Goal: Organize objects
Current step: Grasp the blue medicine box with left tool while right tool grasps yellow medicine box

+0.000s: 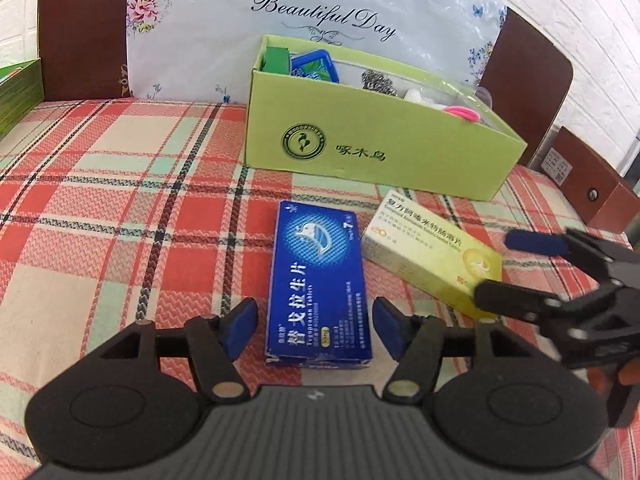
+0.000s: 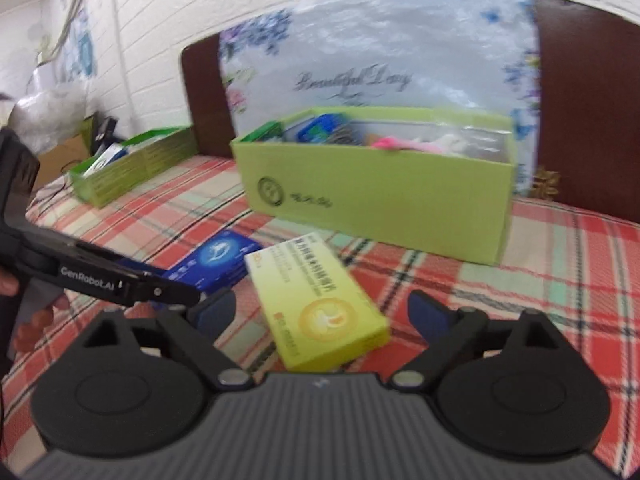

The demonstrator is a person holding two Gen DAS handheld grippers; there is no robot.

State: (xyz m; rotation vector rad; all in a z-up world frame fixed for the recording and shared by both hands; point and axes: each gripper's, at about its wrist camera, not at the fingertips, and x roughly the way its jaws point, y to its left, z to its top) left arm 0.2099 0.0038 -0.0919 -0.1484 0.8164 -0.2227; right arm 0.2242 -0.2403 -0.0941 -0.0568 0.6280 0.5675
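Note:
A blue medicine box (image 1: 318, 284) lies flat on the plaid cloth, its near end between the open fingers of my left gripper (image 1: 316, 326). A yellow-green medicine box (image 1: 430, 254) lies to its right. My right gripper (image 2: 322, 314) is open around that yellow-green box (image 2: 316, 300), fingers apart from its sides. In the left wrist view the right gripper (image 1: 508, 266) reaches in from the right, straddling the yellow box's end. The blue box (image 2: 216, 260) also shows in the right wrist view, partly behind the left gripper's arm.
A long green cardboard box (image 1: 376, 148) holding small items stands behind the medicine boxes, also in the right wrist view (image 2: 384, 192). A second green tray (image 2: 132, 166) sits far left. A floral pillow (image 1: 304, 24) leans on a brown headboard (image 1: 80, 28).

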